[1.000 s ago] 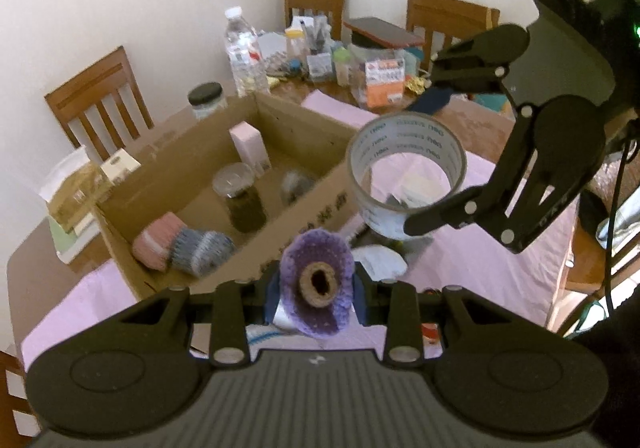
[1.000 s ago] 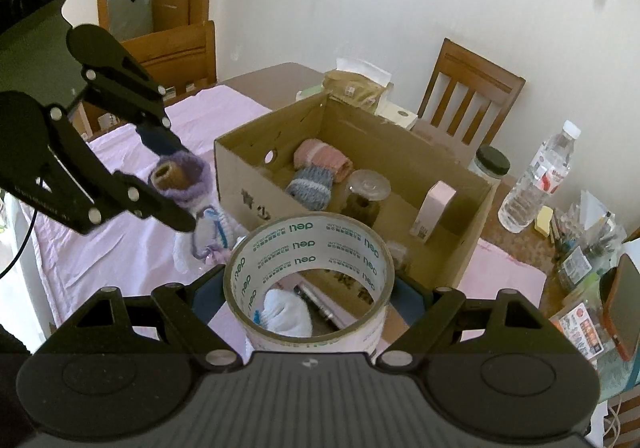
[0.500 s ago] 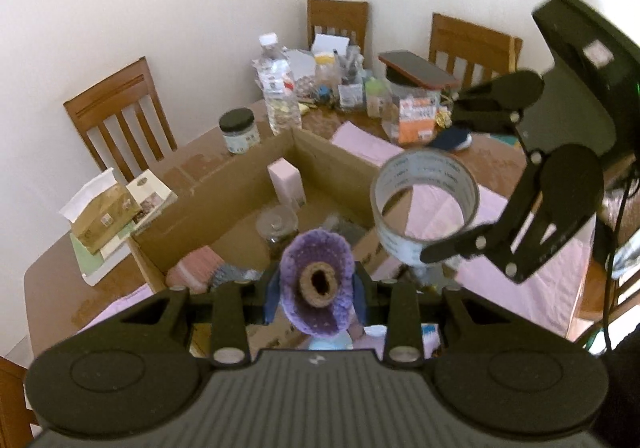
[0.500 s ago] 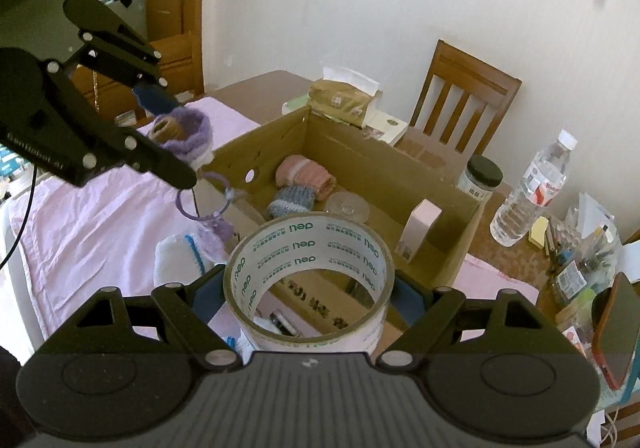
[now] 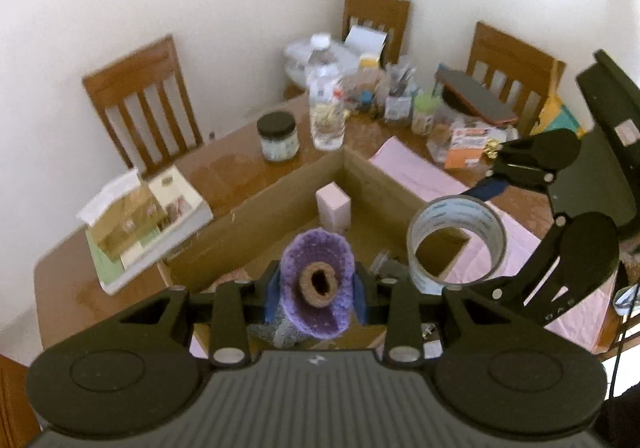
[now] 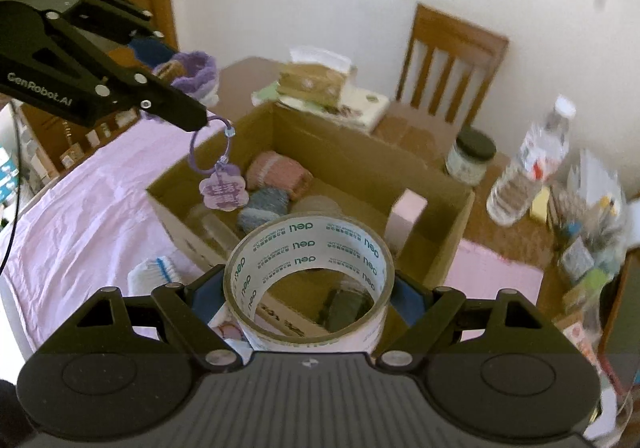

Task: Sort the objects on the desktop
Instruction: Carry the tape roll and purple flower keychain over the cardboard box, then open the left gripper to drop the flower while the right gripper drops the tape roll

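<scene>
My left gripper point(image 5: 316, 288) is shut on a purple crocheted item point(image 5: 317, 284) with a brown core; its purple ring and flower tag point(image 6: 223, 192) hang below it. It hangs over the near-left part of the open cardboard box point(image 5: 384, 184). My right gripper point(image 6: 308, 288) is shut on a roll of clear tape point(image 6: 308, 268), held above the box's near wall point(image 6: 176, 224). The tape point(image 5: 456, 244) and right gripper also show in the left wrist view. Inside the box lie a pink knitted roll point(image 6: 280, 172), a grey-blue knitted roll point(image 6: 264, 208), a pink carton point(image 6: 406, 218) and a glass jar point(image 6: 316, 204).
A water bottle point(image 5: 326, 108), a black-lidded jar point(image 5: 278, 136) and assorted clutter point(image 5: 400, 100) stand beyond the box. A stack of packets and booklets point(image 5: 140, 216) lies left of it. A pink cloth point(image 6: 80, 216) covers the near table. Wooden chairs point(image 5: 144, 108) ring the table.
Both grippers have risen and moved forward over the box with their loads. The purple item's ring and tag now dangle over the box interior.
</scene>
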